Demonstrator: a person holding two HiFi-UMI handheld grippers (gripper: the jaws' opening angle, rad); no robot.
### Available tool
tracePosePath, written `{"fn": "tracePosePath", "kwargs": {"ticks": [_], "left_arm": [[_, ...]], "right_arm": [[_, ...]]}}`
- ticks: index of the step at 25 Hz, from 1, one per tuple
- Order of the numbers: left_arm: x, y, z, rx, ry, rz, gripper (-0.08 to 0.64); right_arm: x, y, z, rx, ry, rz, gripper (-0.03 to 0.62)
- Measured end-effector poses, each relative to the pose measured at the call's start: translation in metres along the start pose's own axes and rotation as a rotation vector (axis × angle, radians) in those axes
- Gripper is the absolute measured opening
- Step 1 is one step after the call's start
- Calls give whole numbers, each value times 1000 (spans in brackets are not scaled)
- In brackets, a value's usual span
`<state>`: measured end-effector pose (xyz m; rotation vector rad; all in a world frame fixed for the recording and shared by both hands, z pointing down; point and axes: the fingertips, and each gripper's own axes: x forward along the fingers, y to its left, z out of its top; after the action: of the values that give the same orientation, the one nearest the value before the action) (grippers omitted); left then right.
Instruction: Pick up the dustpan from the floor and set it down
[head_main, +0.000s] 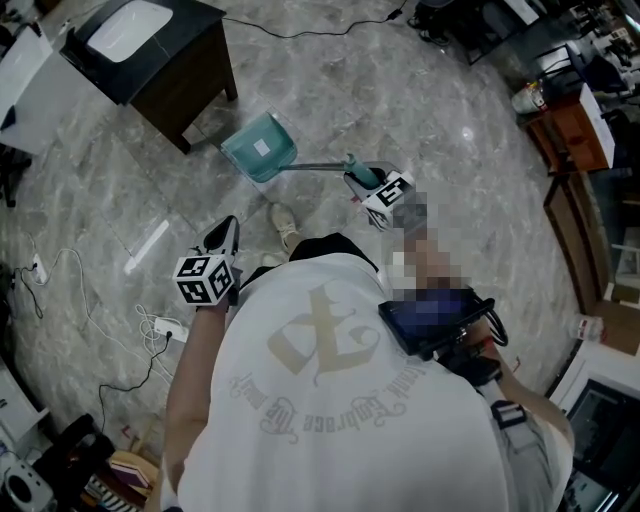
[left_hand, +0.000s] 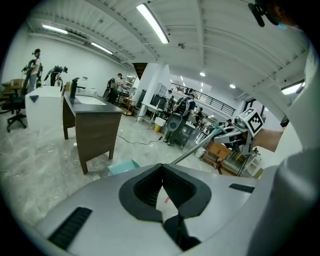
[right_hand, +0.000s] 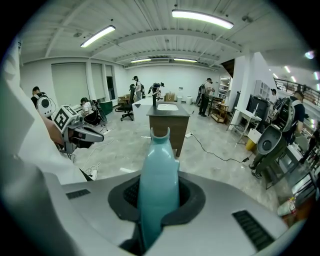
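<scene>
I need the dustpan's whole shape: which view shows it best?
Head view: the dustpan shows whole, pan, pole and handle. Left gripper view catches a pan corner and the pole; right gripper view only its teal handle, close up.

Bright ceiling strip lights (right_hand: 202, 18), fisheye edges

dark cabinet (head_main: 190, 70) just beside dustpan (head_main: 260, 148); open floor (head_main: 420, 110) to its right
</scene>
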<state>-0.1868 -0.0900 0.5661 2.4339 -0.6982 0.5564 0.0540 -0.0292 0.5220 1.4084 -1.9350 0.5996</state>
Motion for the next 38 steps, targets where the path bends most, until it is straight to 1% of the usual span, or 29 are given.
{"fn": "tracePosePath", "kwargs": {"ticks": [9, 17, 24, 28, 30, 34, 38], "left_arm": [[6, -6, -19, -15, 53, -47, 12], [14, -11, -18, -1, 74, -78, 12], [19, -14, -16, 15, 84, -84, 12], [20, -13, -18, 18, 86, -85, 12], [29, -17, -16, 19, 92, -92, 12], [59, -33, -7, 34, 118, -110, 12], [82, -43, 0, 30, 139, -105, 12]], "right_arm": [[-7, 4, -21, 50, 34, -47, 48], [-11, -7, -44, 99, 78, -83, 48], [-6, -17, -60, 117, 106, -105, 48], [-6, -15, -67, 117, 114, -110, 48], [-5, -23, -70, 119, 120, -108, 48], [-3, -53, -79, 125, 139, -101, 48], [0, -79, -91, 112, 169, -93, 48]]}}
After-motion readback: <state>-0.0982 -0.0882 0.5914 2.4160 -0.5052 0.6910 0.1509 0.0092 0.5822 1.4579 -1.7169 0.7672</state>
